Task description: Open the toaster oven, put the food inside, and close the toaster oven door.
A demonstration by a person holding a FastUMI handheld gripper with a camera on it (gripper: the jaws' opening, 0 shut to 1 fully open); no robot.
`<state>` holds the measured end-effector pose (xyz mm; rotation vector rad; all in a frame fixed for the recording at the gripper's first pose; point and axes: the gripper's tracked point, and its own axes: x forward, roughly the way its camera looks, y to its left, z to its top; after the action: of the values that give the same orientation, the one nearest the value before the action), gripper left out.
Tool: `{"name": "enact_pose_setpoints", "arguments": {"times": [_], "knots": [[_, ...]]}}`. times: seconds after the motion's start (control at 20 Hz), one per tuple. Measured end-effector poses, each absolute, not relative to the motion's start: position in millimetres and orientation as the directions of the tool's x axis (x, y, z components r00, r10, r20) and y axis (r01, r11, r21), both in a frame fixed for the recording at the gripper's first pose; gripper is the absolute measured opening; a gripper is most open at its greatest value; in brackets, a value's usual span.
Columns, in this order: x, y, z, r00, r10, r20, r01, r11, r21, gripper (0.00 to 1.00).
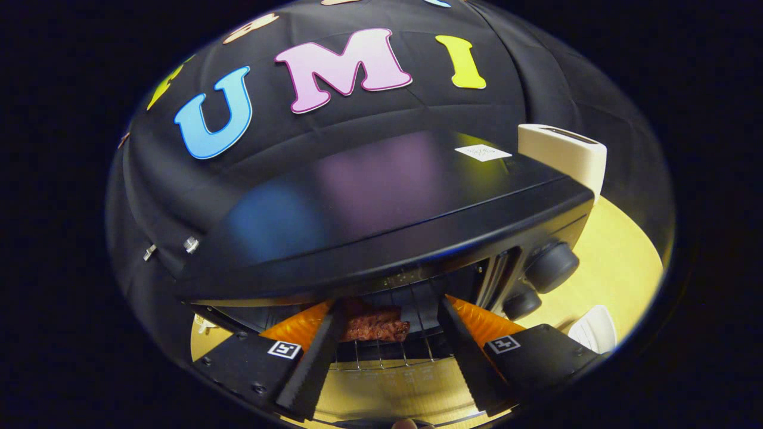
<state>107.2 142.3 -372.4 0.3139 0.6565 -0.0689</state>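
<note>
No legible text: white sticker (pixel 483 153) on toaster oven (pixel 381 238) top near its back right corner too blurred to read; claw (pixel 390 357), fingers apart, carries two square black-and-white markers (pixel 284 349), no words.

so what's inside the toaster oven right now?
Inside the toaster oven, a browned piece of food lies on the wire rack, just beyond the open gripper, whose fingers hold nothing. The oven's top hides the upper and rear cavity.

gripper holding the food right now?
No. The gripper is open, its fingers spread apart, and the food lies on the wire rack inside the toaster oven.
</note>
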Motion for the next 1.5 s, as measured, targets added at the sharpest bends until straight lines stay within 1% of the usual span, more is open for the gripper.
{"name": "enact_pose_setpoints", "arguments": {"times": [0.1,0.2,0.3,0.45,0.65,0.95,1.15,1.5], "knots": [[97.5,138.0,-367.0,0.791,0.018,-0.612,0.160,0.959,0.235,0.99],[84.8,136.9,-367.6,0.776,0.014,-0.630,0.141,0.970,0.196,0.98],[66.7,139.4,-364.5,0.759,0.031,-0.651,0.111,0.978,0.175,0.98],[34.6,150.3,-350.2,0.745,0.074,-0.663,0.080,0.977,0.199,0.98],[-17.9,166.3,-354.8,0.674,0.120,-0.729,0.043,0.979,0.202,0.98],[-84.1,183.2,-396.5,0.550,0.146,-0.822,0.023,0.982,0.190,0.99],[-96.0,186.2,-422.4,0.492,0.132,-0.860,0.026,0.986,0.166,0.99],[-83.5,186.6,-454.1,0.452,0.071,-0.889,0.046,0.994,0.103,0.99]]}}
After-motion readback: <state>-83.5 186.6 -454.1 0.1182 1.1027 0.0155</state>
